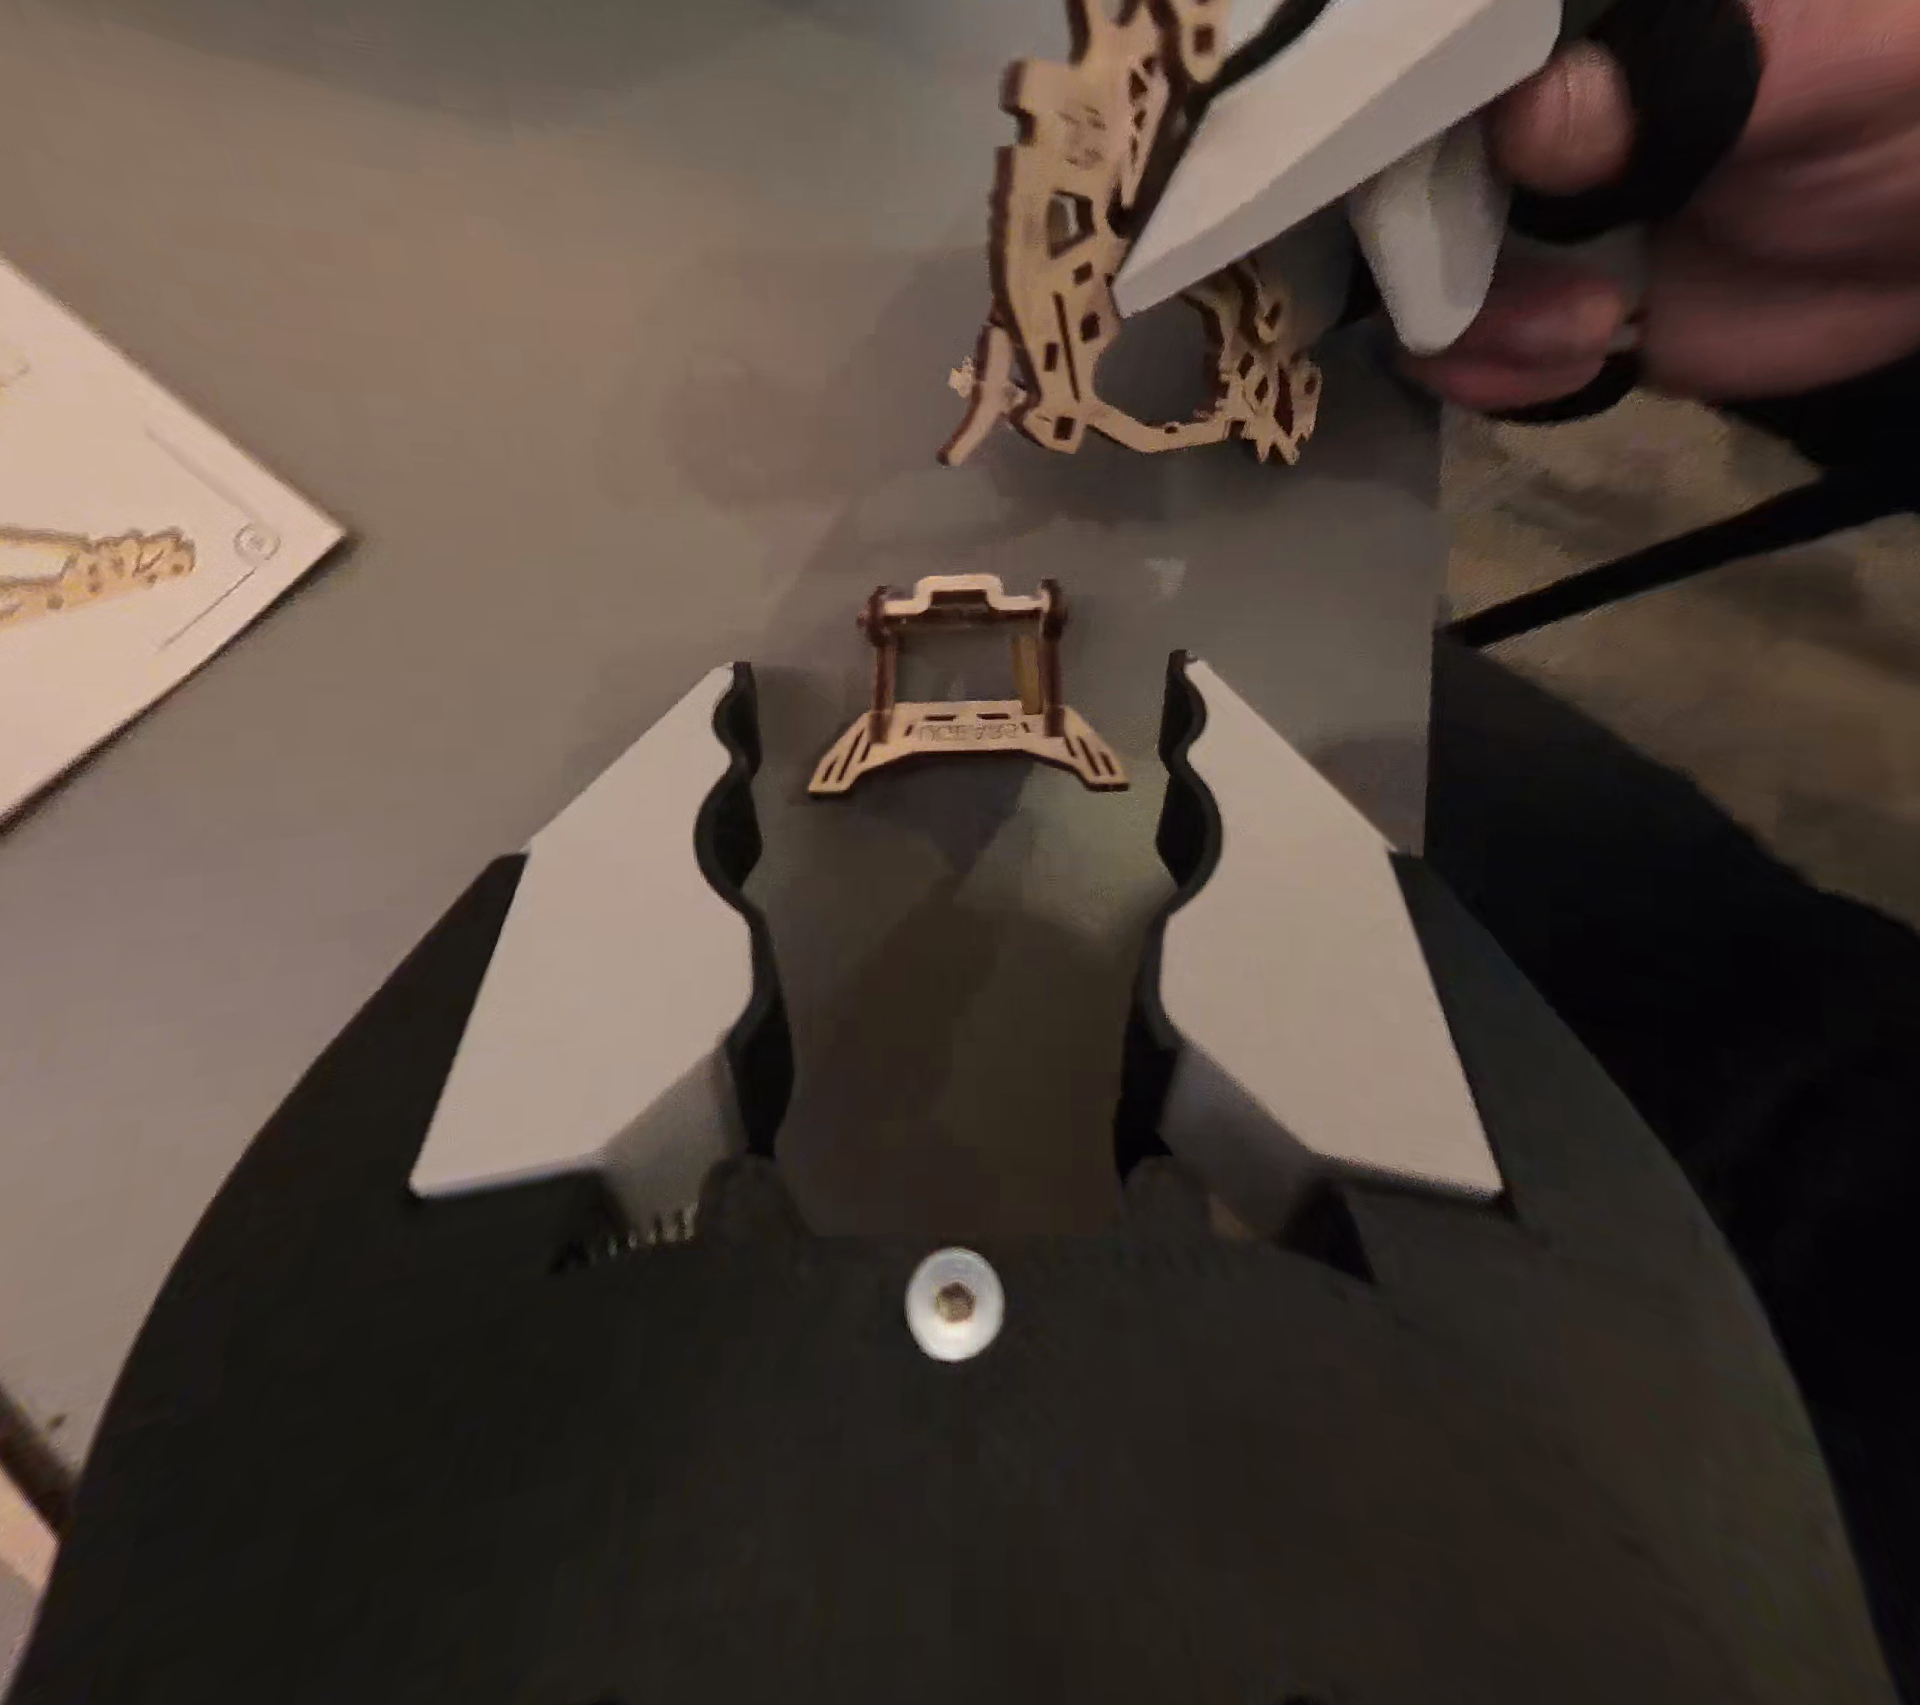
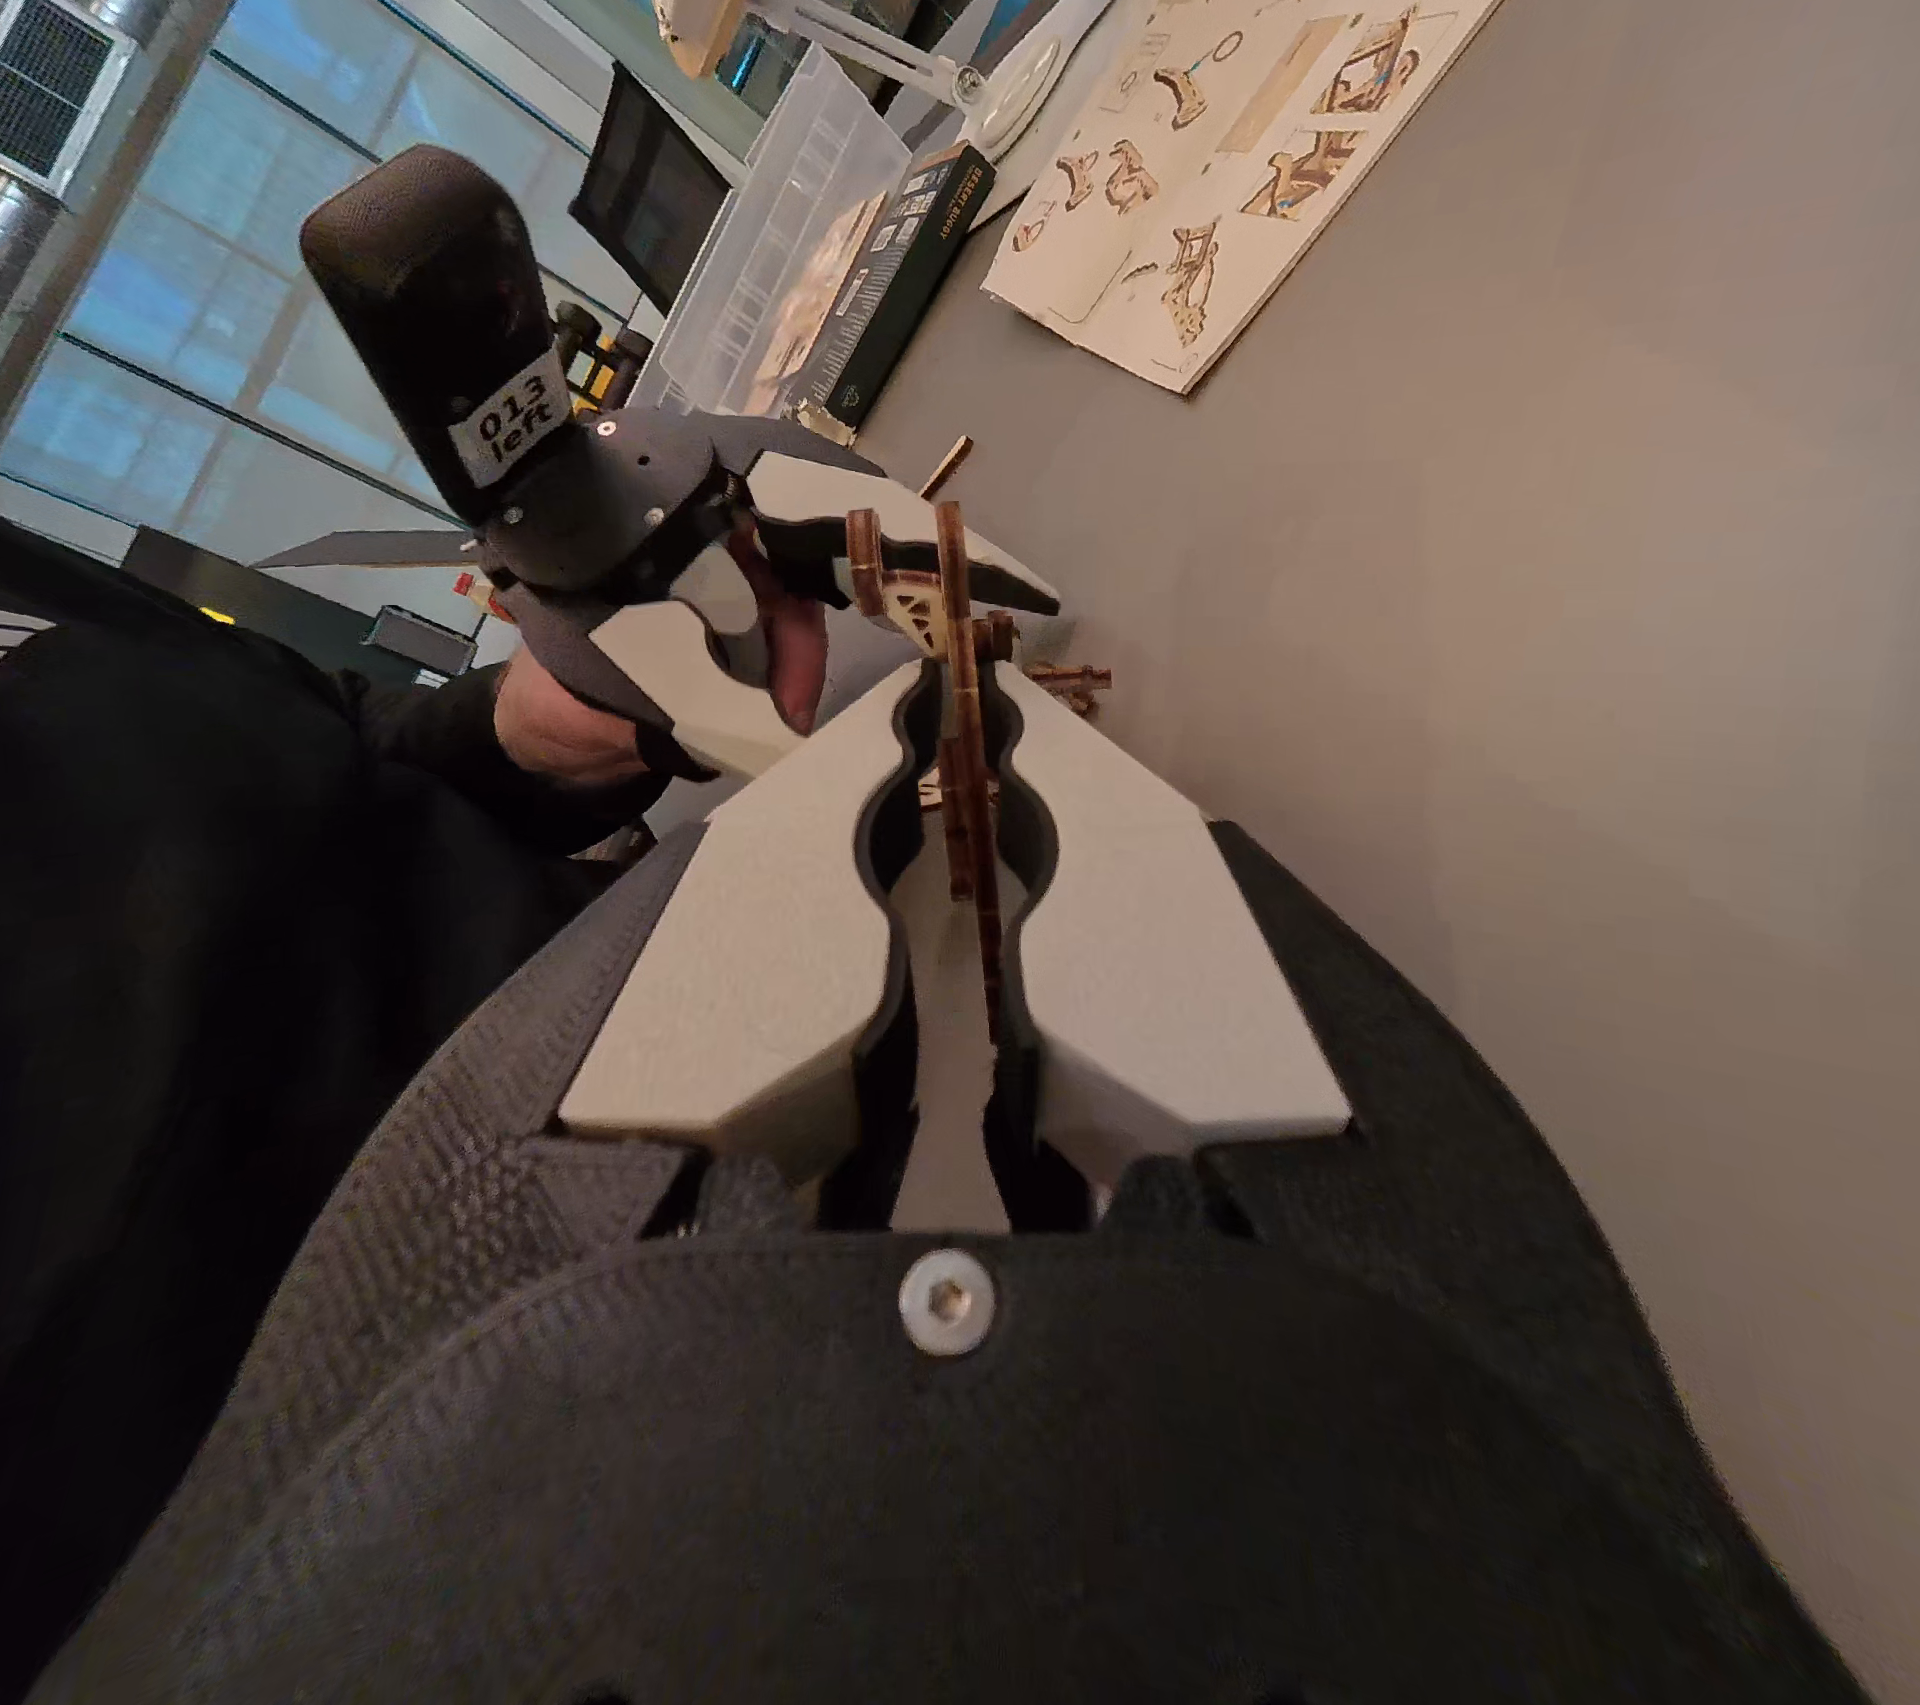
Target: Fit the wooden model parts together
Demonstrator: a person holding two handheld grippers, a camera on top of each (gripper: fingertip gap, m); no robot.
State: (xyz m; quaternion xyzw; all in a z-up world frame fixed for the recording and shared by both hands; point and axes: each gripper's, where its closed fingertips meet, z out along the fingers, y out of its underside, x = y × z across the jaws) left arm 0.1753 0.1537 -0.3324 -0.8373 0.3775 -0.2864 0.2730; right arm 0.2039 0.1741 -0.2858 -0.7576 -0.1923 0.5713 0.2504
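A small wooden frame part (image 1: 966, 694) lies flat on the grey table (image 1: 520, 221). My left gripper (image 1: 956, 684) is open and empty, its fingertips to either side of the part's near end. My right gripper (image 2: 961, 684) is shut on a larger wooden model assembly (image 2: 971, 782) with two side plates. In the left wrist view that assembly (image 1: 1101, 221) hangs above the table beyond the small part, held by the right gripper (image 1: 1127, 284). In the right wrist view the left gripper (image 2: 914, 668) shows open behind the assembly, and the small part (image 2: 1070, 681) peeks out past my fingers.
An open instruction booklet (image 2: 1299, 86) lies on the table, its corner in the left wrist view (image 1: 125, 533). A clear plastic box (image 2: 790, 221), a dark kit box (image 2: 914, 284) and a white lamp base (image 2: 1029, 86) stand along the table's far edge. The table's edge (image 1: 1439, 564) runs at the right. Tip to tip, the grippers are about 6 cm apart.
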